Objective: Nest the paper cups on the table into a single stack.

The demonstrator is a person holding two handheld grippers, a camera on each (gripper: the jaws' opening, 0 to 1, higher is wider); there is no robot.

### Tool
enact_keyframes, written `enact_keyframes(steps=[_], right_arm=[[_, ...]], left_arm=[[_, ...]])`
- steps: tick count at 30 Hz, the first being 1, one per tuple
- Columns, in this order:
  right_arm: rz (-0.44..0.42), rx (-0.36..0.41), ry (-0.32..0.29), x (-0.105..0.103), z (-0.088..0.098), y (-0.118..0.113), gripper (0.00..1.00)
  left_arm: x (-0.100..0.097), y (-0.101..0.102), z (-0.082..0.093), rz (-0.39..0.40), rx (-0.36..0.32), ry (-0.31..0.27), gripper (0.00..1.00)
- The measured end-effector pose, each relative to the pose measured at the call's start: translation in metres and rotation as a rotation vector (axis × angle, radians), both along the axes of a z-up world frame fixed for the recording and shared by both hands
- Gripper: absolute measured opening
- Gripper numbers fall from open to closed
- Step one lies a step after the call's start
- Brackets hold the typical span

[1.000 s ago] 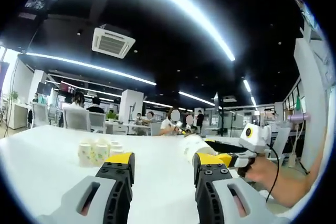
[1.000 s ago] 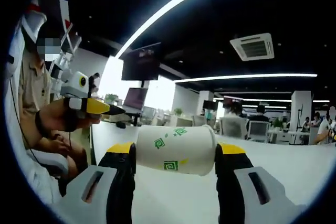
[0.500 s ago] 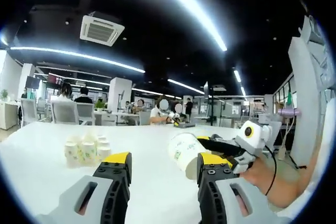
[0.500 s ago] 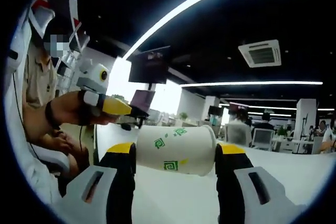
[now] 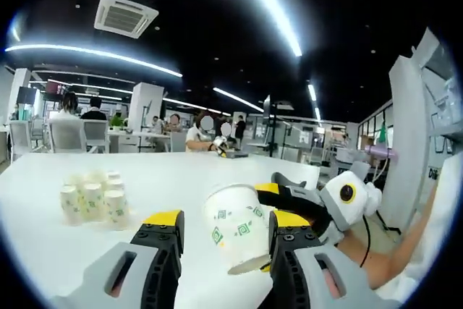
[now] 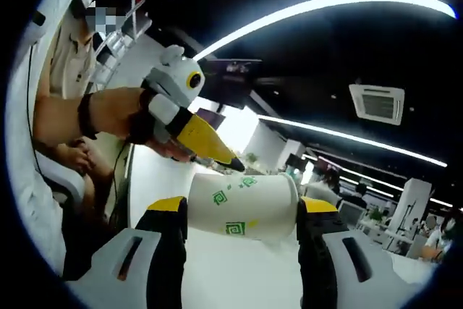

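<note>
A paper cup [image 6: 242, 206], white with green marks, lies sideways, clamped between the jaws of the right tongs [image 6: 242, 211]. In the left gripper view that cup [image 5: 235, 226] sits at about 5 o'clock, mouth tilted up, just beside the right-hand jaw of the left tongs [image 5: 221, 233], whose jaws stand wide apart with nothing gripped. A cluster of paper cups [image 5: 92, 199] stands upright on the white table [image 5: 43, 244] at about 9 o'clock. In the right gripper view the left tongs [image 6: 210, 151] come in at 11 o'clock, tips touching or nearly touching the held cup's upper rim.
</note>
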State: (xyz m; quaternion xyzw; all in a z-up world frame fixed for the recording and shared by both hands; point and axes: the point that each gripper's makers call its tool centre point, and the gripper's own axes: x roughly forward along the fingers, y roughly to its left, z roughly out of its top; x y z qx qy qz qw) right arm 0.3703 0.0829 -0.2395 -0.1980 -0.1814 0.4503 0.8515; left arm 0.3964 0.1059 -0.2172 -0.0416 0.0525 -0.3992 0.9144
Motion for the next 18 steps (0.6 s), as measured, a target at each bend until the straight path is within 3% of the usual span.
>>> enact_keyframes(steps=[4, 18], right_arm=[[-0.007, -0.031, -0.027, 0.0, -0.001, 0.006, 0.63], [-0.113, -0.236, -0.275, -0.002, 0.001, 0.018, 0.63]], left_arm=[[0.002, -0.005, -0.002, -0.015, -0.001, 0.026, 0.5], [0.008, -0.012, -0.013, -0.029, 0.074, 0.056, 0.48]])
